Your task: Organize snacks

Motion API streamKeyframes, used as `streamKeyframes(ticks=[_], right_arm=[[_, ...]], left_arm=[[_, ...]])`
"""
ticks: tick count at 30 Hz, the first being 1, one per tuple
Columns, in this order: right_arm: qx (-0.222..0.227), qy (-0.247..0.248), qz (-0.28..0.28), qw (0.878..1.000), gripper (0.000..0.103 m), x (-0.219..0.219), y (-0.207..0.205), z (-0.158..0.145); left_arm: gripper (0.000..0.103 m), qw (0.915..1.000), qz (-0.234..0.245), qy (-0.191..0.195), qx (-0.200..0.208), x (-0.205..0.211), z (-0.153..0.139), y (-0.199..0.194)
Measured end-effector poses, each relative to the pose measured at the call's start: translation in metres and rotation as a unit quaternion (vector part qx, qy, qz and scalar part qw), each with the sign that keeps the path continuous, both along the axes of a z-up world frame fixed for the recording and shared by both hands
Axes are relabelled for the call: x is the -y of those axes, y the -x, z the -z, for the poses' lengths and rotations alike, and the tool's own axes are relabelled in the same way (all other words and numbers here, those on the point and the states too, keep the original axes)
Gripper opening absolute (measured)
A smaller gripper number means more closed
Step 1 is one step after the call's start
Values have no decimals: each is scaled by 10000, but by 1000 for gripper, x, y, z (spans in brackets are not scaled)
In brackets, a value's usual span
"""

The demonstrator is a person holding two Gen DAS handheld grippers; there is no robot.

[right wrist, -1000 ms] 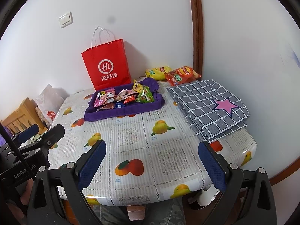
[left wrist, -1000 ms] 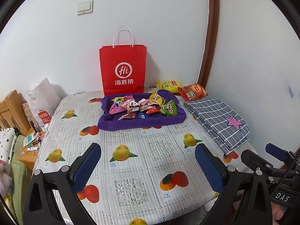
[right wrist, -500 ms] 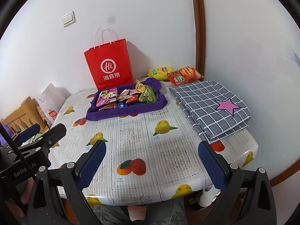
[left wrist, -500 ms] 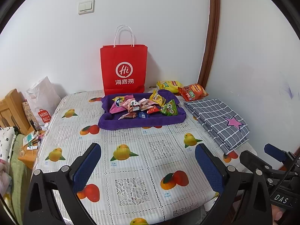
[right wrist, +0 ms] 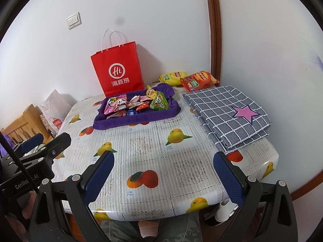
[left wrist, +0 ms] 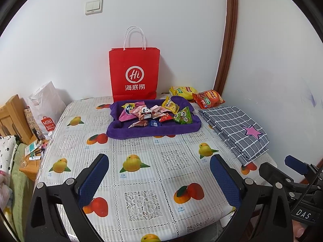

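At the far side of the table [left wrist: 141,171], against the wall, I see a purple tray [left wrist: 153,130] holding a heap of small snack packets [left wrist: 155,114], among them a green packet [left wrist: 183,118] at its right end. A red paper bag [left wrist: 134,76] stands upright just behind the tray. A yellow chip bag [left wrist: 182,91] and an orange chip bag [left wrist: 208,98] lie in the far right corner, outside the tray. A folded grey checked cloth [left wrist: 236,129] with a pink star lies along the right edge. I hold the left tongs [left wrist: 159,177] spread wide above the near table edge, gripping nothing. The right tongs [right wrist: 163,175] are likewise spread and empty, well apart from the tray.
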State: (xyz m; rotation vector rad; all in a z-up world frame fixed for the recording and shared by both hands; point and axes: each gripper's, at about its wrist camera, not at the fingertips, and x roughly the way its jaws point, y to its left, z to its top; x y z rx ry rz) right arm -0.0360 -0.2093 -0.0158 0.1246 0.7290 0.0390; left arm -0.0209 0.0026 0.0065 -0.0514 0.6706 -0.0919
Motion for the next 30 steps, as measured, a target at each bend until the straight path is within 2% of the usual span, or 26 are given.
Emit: streamKeyframes(ticks=[30], right_arm=[[131,-38,-76,9999,98,-7,8,-5]], left_arm=[[101,10000,-33,-5,-2,0,-1,0]])
